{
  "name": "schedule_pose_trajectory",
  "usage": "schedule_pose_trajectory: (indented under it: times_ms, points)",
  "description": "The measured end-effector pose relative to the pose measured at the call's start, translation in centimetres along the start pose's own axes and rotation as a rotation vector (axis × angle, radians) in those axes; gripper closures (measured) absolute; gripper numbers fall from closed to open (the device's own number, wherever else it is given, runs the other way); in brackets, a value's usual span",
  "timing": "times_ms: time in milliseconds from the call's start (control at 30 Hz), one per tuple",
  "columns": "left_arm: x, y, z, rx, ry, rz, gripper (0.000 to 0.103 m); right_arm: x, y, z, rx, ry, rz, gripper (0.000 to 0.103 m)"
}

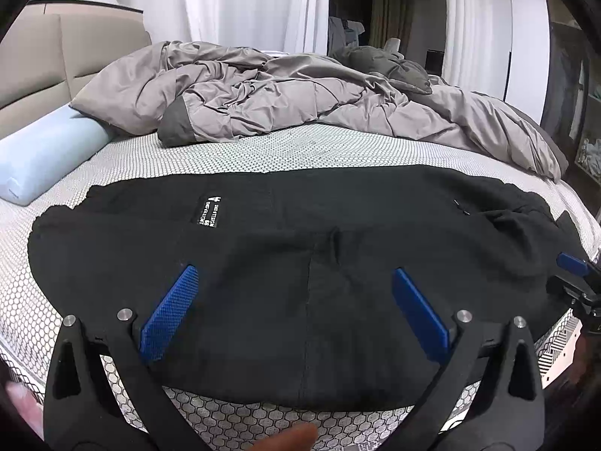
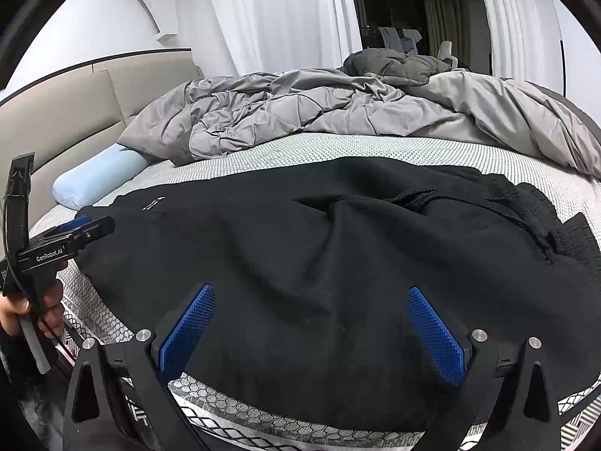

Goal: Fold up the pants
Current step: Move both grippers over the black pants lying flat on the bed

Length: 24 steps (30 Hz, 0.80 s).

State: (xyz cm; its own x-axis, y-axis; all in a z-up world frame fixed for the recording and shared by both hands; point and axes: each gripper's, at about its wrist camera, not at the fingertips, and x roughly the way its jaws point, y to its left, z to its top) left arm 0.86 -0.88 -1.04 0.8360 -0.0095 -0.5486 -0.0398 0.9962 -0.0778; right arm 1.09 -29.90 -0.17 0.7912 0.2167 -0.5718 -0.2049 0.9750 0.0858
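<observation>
Black, soft knit pants (image 1: 300, 248) lie spread flat across the honeycomb-patterned mattress cover (image 1: 225, 154), beneath and ahead of both pairs of fingers. Our left gripper (image 1: 295, 308) hovers with its blue ribbed pads (image 1: 169, 312) wide apart, empty, a centre seam running between them. Our right gripper (image 2: 311, 330) is likewise spread and holds nothing, with the elastic waistband (image 2: 526, 206) beyond its right finger. We judge the fold not yet begun. To do it well, we should lower each pair of fingers onto the near edge, pinch all layers together, then lift both sides evenly so the cloth carries over without bunching.
</observation>
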Motion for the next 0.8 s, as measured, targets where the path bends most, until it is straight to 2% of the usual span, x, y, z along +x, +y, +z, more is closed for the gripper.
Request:
schedule_pose_trajectory:
  times_ms: [367,533,800]
  points:
    - [-0.2,0.1,0.5,-0.036,0.04,0.009,0.001,0.5,-0.7,1.3,0.05,-0.023,0.044,0.0]
    - [-2.3,-0.1,1.3,-0.036,0.045,0.04,0.0,0.6,-0.8,1.7,0.065,-0.019,0.075,0.0]
    - [-6.2,0.3,2.2,-0.035,0.041,0.038,0.001,0.8,-0.7,2.1,0.083,-0.029,0.109,0.0]
